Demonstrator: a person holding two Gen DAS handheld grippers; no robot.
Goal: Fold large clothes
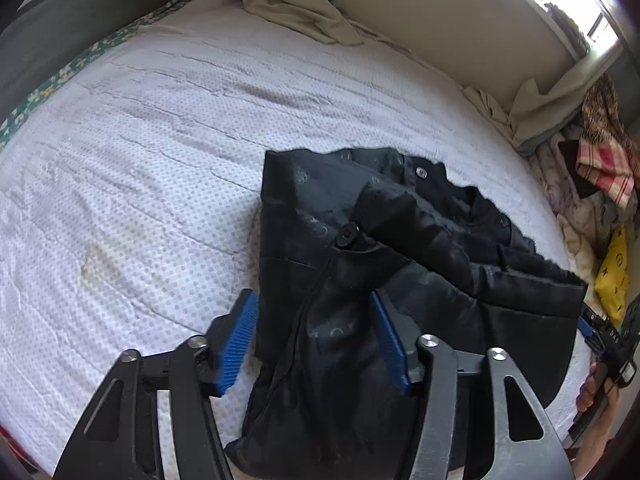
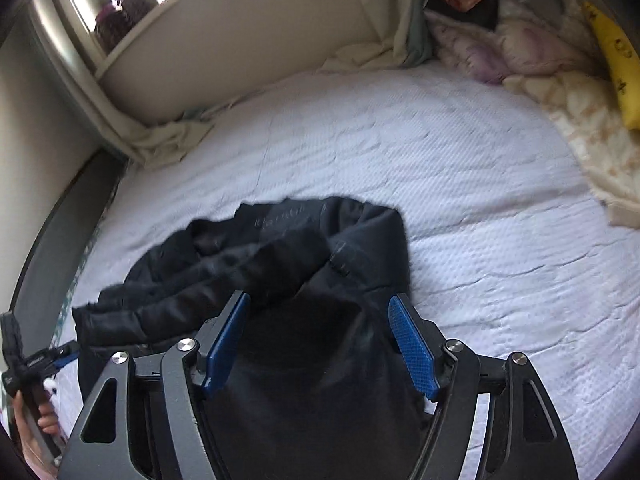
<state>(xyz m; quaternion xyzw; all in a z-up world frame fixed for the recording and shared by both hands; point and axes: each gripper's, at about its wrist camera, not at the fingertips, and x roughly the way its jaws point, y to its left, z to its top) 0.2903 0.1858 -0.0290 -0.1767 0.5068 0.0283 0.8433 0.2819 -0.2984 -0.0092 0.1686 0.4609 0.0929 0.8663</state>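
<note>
**Black padded jacket lies half-folded between two spread grippers**

Blue-padded fingers (image 1: 236, 344) of the left gripper (image 1: 314, 340) stand wide apart, straddling the near edge of a black jacket (image 1: 360, 248) without pinching it; the right gripper (image 2: 320, 340) hangs equally wide over the same garment. Glossy, quilted and puffy, the jacket looks soft, bulky and likely slippery, so a firm pinch at a hem or seam edge would probably serve best. It rests bunched and partly doubled over on a white dotted bedspread (image 1: 140, 160), snap buttons showing, with loose bedding (image 2: 540, 80) piled well apart.
</note>
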